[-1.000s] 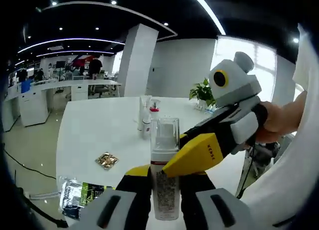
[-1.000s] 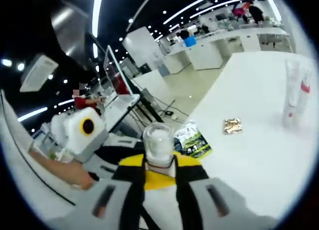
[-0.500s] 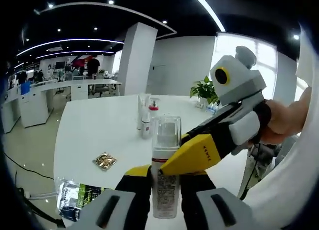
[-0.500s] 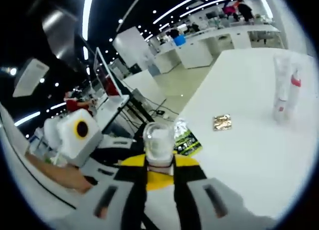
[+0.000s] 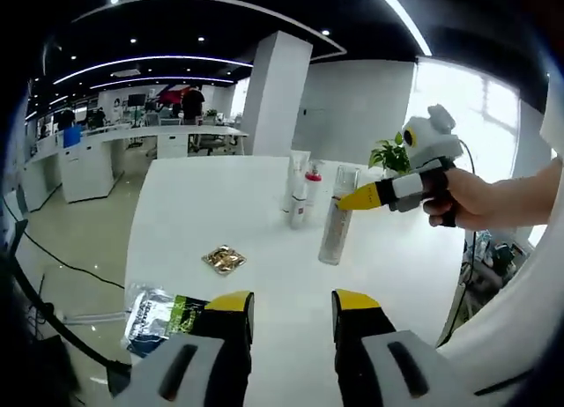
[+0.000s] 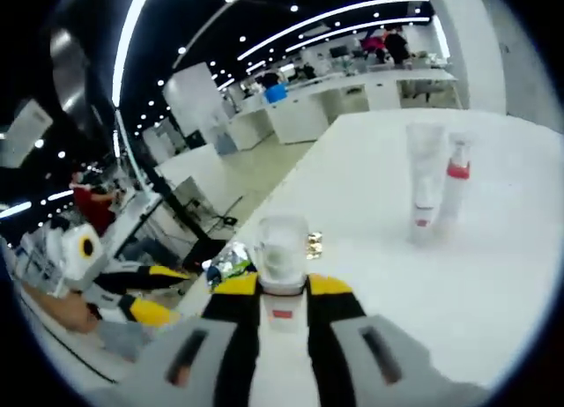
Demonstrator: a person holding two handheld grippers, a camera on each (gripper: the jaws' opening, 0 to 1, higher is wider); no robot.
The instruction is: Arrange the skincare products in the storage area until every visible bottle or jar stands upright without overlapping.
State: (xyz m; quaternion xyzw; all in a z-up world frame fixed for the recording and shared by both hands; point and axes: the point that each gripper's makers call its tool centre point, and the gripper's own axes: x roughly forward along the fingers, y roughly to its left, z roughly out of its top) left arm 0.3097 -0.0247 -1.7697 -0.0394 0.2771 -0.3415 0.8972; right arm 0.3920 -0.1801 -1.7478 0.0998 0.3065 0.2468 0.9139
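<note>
Left gripper (image 5: 293, 312): jaws apart, empty | Right gripper (image 6: 282, 288): clamped on bottle (image 5: 337, 216), held upright over table (image 5: 194, 204) | Two bottles (image 5: 300, 194) upright near | Foil packet (image 5: 224, 260), sachet (image 5: 161, 314) on table

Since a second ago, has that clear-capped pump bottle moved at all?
Yes. The clear-capped pump bottle has left the left tongs and gone with the right tongs out across the white table, towards the two standing bottles.

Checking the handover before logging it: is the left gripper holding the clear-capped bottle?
No: the left gripper is open with nothing between its jaws, and the right gripper holds the clear-capped bottle out over the table.
</note>
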